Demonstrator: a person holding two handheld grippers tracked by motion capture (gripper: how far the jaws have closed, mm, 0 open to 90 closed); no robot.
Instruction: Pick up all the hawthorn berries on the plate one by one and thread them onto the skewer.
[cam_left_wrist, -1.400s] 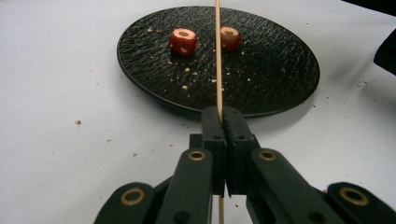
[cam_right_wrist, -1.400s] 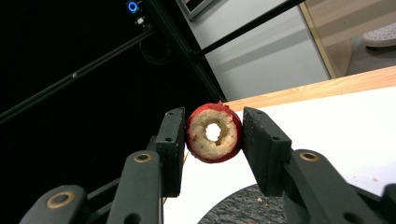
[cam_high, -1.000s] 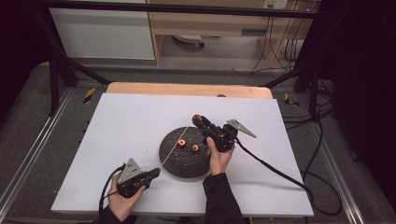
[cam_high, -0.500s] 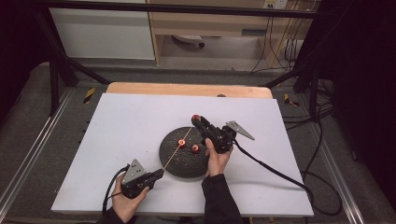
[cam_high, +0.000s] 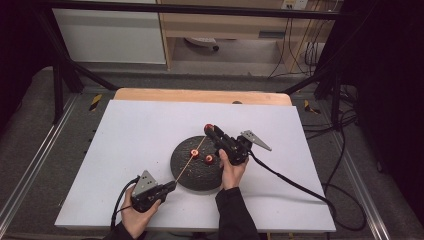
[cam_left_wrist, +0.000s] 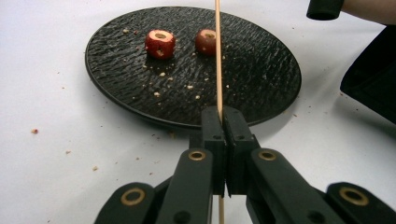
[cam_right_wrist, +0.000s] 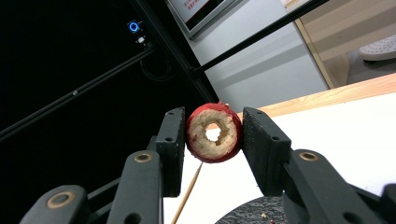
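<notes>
A round black plate (cam_high: 197, 175) lies mid-table with two red cored fruit pieces (cam_high: 194, 153) (cam_high: 209, 159) on it. My left gripper (cam_high: 171, 185) sits at the plate's near-left edge, shut on a thin wooden skewer (cam_high: 189, 160) that slants up over the plate. In the left gripper view the jaws (cam_left_wrist: 223, 114) pinch the skewer (cam_left_wrist: 217, 56), with the plate (cam_left_wrist: 261, 70) and both pieces (cam_left_wrist: 160, 43) (cam_left_wrist: 205, 41) beyond. My right gripper (cam_high: 209, 129) hovers above the plate's far edge, shut on a third cored fruit piece (cam_right_wrist: 214, 133). The skewer's tip (cam_right_wrist: 187, 198) lies just below it.
The white tabletop (cam_high: 140, 125) surrounds the plate, with small crumbs (cam_left_wrist: 33, 131) near it. A wooden strip (cam_high: 200, 95) edges the far side. Cables (cam_high: 290, 182) trail from the right gripper over the table's right side.
The left gripper has shifted slightly right and forward, bringing the skewer's tip up toward the fruit piece held by the right gripper. The right gripper has barely moved.
</notes>
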